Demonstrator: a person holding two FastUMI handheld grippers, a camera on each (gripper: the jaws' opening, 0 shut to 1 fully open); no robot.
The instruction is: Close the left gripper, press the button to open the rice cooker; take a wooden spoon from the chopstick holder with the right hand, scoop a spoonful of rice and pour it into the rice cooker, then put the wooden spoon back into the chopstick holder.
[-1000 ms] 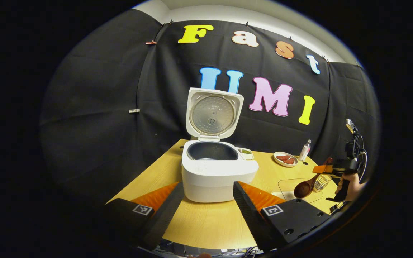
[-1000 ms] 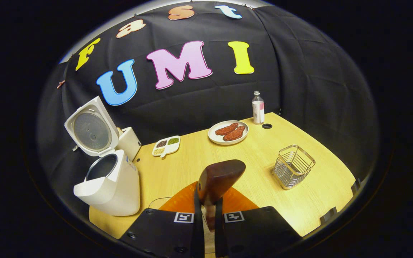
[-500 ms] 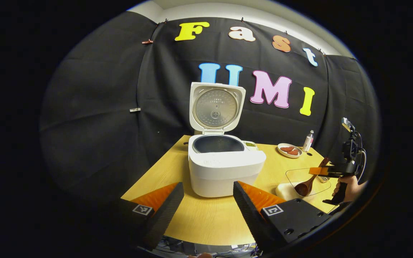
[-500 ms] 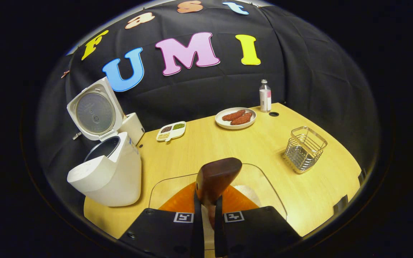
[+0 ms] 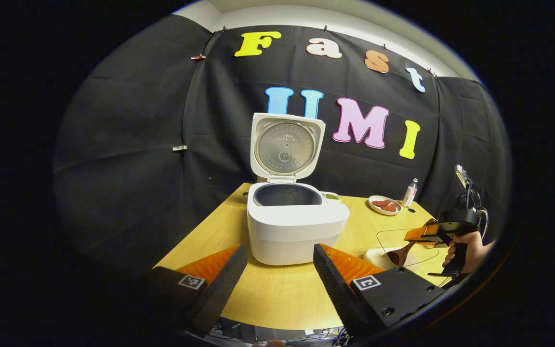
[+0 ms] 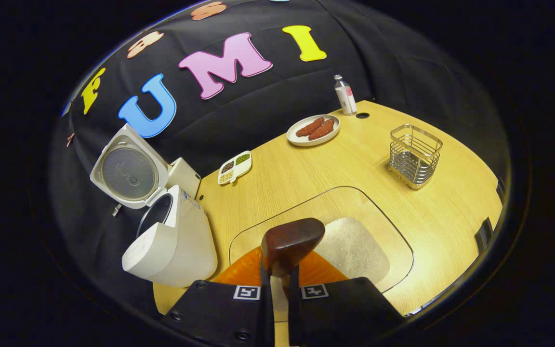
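Observation:
The white rice cooker (image 5: 297, 224) (image 6: 174, 246) stands on the wooden table (image 5: 277, 299) with its lid up and its dark inner pot showing. My left gripper (image 5: 277, 265) hangs open in front of it, nothing between its fingers. My right gripper (image 6: 277, 289) (image 5: 419, 234) is shut on the handle of the dark wooden spoon (image 6: 292, 243) (image 5: 398, 254), whose bowl hovers over the white rice (image 6: 352, 248) in a clear glass dish (image 6: 393, 236) (image 5: 405, 241). The wire chopstick holder (image 6: 415, 155) sits farther right on the table.
A plate of red-brown food (image 6: 313, 129) (image 5: 383, 205) and a small bottle (image 6: 345, 95) (image 5: 408, 193) stand at the table's back. A divided dish of beans (image 6: 234, 167) lies beside the cooker. A hand (image 5: 468, 246) holds the right gripper.
My right gripper has tilted downward and lowered the spoon toward the rice in the glass dish. The left gripper has shifted only slightly and stays open.

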